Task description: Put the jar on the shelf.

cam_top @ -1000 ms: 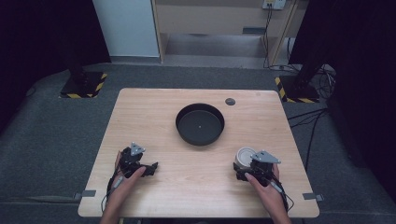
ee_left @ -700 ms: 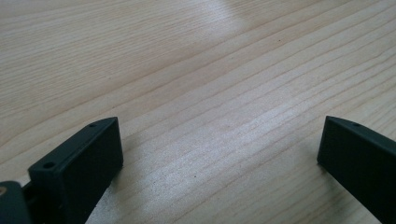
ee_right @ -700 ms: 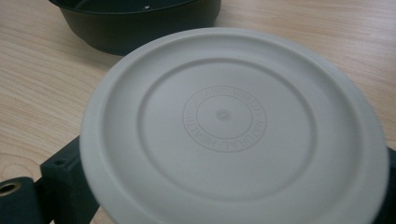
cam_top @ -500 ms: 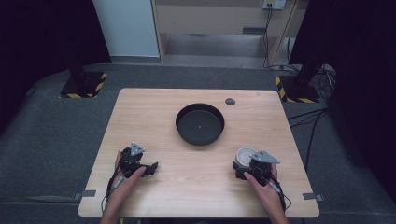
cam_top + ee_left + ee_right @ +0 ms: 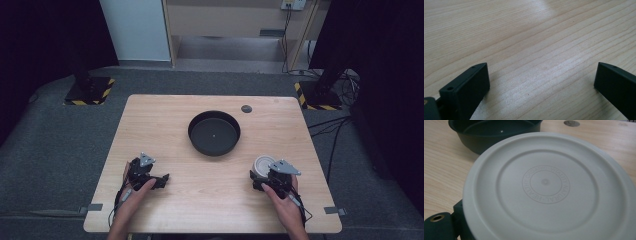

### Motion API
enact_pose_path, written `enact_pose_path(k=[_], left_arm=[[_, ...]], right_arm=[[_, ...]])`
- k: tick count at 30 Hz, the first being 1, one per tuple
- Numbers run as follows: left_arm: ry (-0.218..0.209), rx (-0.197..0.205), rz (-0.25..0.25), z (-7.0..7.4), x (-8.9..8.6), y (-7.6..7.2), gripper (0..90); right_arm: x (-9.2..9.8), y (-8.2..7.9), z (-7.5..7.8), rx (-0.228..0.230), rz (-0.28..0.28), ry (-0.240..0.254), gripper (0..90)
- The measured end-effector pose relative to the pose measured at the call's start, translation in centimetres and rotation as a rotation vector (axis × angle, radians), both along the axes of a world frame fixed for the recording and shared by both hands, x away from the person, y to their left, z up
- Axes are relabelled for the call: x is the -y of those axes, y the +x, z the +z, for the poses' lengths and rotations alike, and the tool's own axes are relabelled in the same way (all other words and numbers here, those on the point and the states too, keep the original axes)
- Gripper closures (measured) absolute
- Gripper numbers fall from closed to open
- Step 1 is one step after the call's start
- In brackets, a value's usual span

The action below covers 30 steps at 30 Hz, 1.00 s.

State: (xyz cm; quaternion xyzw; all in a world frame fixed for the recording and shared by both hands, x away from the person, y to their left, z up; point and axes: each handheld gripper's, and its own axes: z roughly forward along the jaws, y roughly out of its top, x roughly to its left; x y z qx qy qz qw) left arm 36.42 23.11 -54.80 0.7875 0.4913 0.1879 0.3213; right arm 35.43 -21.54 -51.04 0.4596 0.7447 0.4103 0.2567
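Seemingly a grasp: right tongs (image 5: 263, 176) straddle the white lid (image 5: 549, 187), grip uncertain, near the bench (image 5: 165, 120) front. Left tongs (image 5: 162, 180) rest spread. Next, probably lifting toward the black bowl (image 5: 214, 133).

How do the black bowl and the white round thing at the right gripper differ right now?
The black bowl is dark and open-topped, its inside bare; the white lidded container is pale and closed by a flat embossed lid. The bowl looks wider. The bowl stands free mid-table; the container sits between the jaws of the right gripper, though whether they clamp it is unclear. Both are round and upright on the table.
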Motion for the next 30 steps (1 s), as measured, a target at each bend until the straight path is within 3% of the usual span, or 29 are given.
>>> enact_pose_path(k=[7,30], left_arm=[[0.000,0.000,0.000,0.0,0.0,0.0,0.0],[-0.001,0.000,-0.001,0.0,0.0,0.0,0.0]], right_arm=[[-0.5,0.5,2.1,0.015,0.013,-0.011,9.8],[-1.8,2.0,3.8,0.020,0.022,-0.018,9.8]])
